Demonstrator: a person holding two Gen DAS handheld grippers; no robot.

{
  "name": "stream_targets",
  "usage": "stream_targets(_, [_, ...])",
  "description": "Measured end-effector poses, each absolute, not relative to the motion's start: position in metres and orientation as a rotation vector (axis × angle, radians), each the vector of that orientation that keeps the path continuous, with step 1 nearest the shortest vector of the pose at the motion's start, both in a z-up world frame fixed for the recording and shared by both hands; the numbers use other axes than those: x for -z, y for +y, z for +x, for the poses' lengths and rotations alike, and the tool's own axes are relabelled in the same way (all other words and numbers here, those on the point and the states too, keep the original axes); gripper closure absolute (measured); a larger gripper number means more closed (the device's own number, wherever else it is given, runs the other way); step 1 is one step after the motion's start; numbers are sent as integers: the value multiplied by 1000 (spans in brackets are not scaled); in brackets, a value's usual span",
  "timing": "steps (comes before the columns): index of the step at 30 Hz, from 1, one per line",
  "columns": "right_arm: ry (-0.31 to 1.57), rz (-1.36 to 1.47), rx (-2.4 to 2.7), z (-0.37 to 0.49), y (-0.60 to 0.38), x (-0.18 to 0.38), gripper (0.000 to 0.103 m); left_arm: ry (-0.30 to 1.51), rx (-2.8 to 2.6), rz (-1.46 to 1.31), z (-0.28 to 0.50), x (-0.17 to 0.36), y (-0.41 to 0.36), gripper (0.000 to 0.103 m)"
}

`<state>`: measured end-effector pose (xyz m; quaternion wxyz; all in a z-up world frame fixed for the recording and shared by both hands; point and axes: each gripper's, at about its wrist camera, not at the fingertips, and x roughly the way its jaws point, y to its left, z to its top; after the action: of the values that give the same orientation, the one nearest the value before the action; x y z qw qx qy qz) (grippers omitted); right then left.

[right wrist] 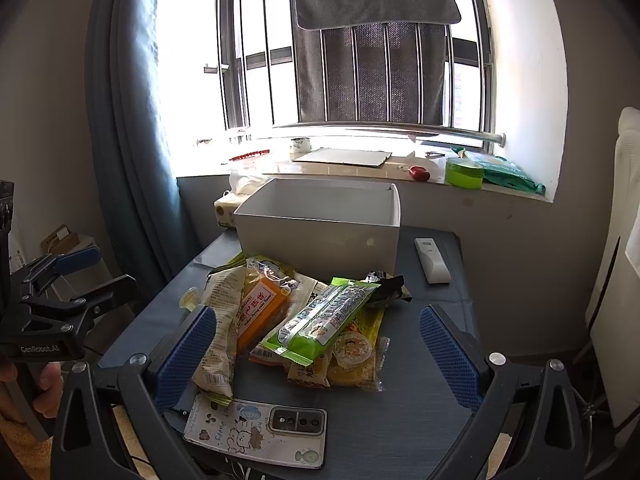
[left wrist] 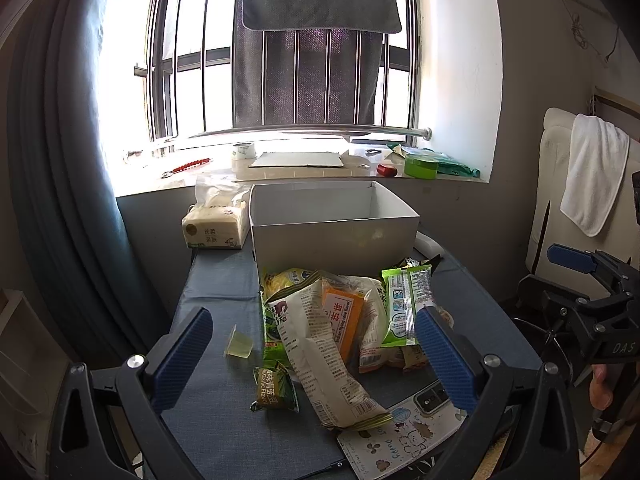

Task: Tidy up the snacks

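Left gripper [left wrist: 314, 354]: bottom of the left-wrist frame, jaws spread wide, blue ribbed pads, holding nothing.

Right gripper [right wrist: 316, 354]: bottom of the right-wrist frame, jaws likewise spread wide and empty.

Phone [right wrist: 256, 432]: lower centre of the right view, face down on the dark table [right wrist: 400, 420], its case printed with cartoon drawings; one corner lies under the long pale packet.

Small green packet [left wrist: 276, 390]: lower centre of the left view, lying alone beside the heap, marked "Garlic Flavor".

Jelly cup [left wrist: 239, 344]: translucent pale green, tipped on its side, left of the heap.

Snack heap, centre of both frames, on the table in front of the box:
- long pale packet [left wrist: 320, 352], crumpled, back side up with a barcode;
- orange packet [left wrist: 342, 318], flat, clear-wrapped, red-and-white label;
- bright green packet [right wrist: 320, 320], slender, laid across the top;
- yellow bag [right wrist: 360, 360] beneath, a round sealed cup [right wrist: 352, 348] resting on it;
- dark wrapper [right wrist: 386, 284] at the far edge.

White box [left wrist: 332, 236]: open-topped, upright, above frame centre, just behind the heap; what shows of its inside is bare.

Remote control [right wrist: 432, 260]: white, right of the box.

Tissue pack [left wrist: 216, 228]: left of the box.
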<state>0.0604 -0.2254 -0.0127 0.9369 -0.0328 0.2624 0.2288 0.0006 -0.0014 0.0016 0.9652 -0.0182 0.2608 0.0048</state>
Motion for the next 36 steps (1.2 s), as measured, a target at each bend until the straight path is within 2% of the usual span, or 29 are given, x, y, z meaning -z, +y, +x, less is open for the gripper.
stream_targets(36, [547, -63, -474, 60, -226, 16, 0, 526, -9, -16, 0, -4, -6, 0])
